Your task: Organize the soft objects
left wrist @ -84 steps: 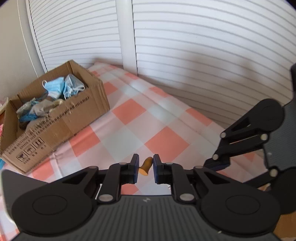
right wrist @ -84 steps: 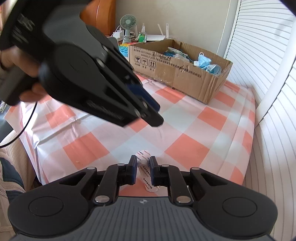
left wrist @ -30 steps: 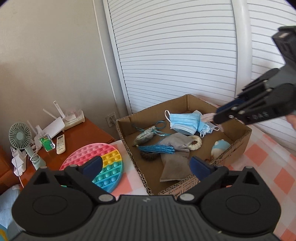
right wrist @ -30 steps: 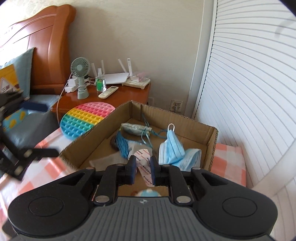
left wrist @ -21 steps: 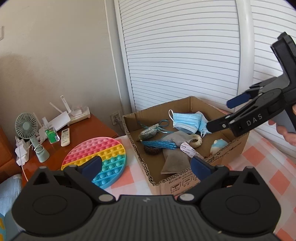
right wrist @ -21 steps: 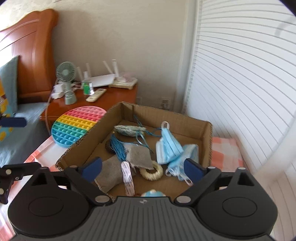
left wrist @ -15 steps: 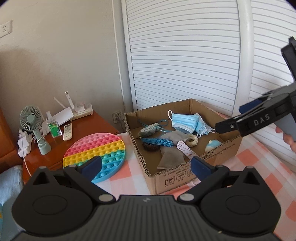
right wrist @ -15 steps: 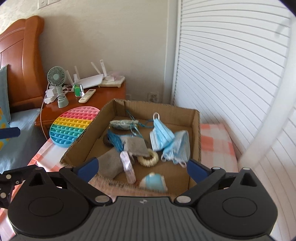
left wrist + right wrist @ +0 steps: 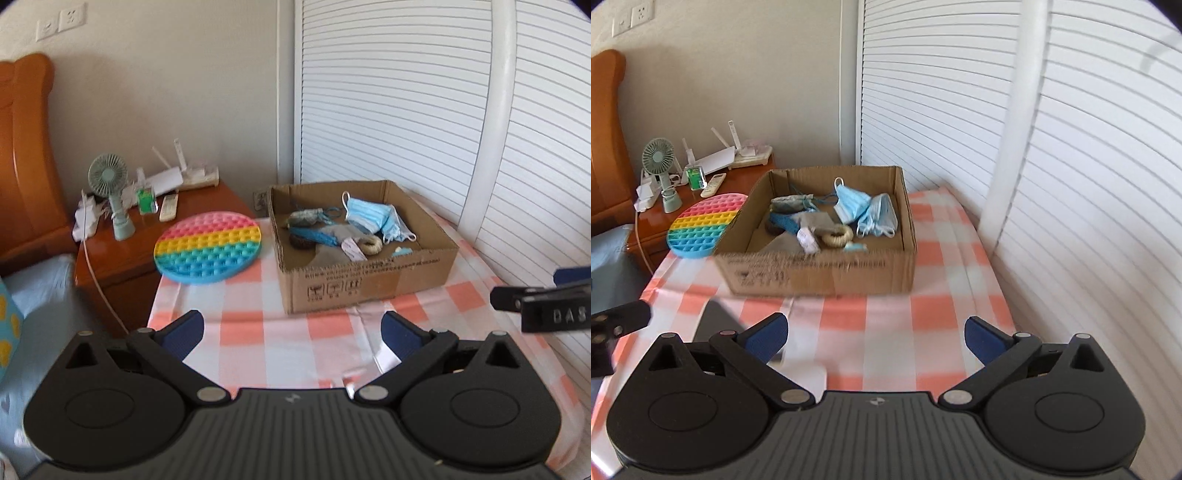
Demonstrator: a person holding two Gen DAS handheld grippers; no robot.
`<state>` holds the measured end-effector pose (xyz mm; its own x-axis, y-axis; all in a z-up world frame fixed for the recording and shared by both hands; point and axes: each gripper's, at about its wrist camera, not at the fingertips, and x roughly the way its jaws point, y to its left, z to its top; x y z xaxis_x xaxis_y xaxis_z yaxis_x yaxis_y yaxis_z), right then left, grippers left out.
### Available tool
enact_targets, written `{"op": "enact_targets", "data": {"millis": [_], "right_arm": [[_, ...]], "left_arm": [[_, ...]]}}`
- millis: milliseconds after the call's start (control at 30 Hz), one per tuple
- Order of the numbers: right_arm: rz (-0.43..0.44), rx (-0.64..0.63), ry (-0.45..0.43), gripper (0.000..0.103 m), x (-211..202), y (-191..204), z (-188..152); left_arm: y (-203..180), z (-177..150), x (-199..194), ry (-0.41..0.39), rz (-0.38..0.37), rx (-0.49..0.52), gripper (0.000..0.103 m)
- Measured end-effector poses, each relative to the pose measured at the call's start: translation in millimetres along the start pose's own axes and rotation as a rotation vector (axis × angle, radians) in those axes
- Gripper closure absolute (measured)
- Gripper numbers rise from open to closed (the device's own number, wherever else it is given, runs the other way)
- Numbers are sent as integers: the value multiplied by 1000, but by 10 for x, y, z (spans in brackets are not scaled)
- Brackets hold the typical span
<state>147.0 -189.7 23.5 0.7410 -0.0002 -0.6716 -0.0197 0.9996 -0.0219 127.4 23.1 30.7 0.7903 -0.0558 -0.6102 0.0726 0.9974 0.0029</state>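
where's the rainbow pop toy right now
In both wrist views the rainbow pop toy lies flat just left of the cardboard box, straddling the checkered tablecloth and the wooden nightstand.

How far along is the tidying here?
Done: masks, a ring and other soft bits lie in the box. In hand: nothing; left gripper and right gripper are open. Left: only the rainbow mat lies outside the box.
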Motion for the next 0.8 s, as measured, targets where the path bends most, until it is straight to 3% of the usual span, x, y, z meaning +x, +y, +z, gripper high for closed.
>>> {"op": "enact_targets", "data": {"millis": [333, 800], "right_arm": [[-24, 27, -17, 0, -534, -20, -375], [-24, 41, -29, 0, -643, -49, -422]], "left_arm": [[-251, -175, -350, 1, 23, 41, 1], [-440, -227, -492, -8, 28, 77, 1]]}}
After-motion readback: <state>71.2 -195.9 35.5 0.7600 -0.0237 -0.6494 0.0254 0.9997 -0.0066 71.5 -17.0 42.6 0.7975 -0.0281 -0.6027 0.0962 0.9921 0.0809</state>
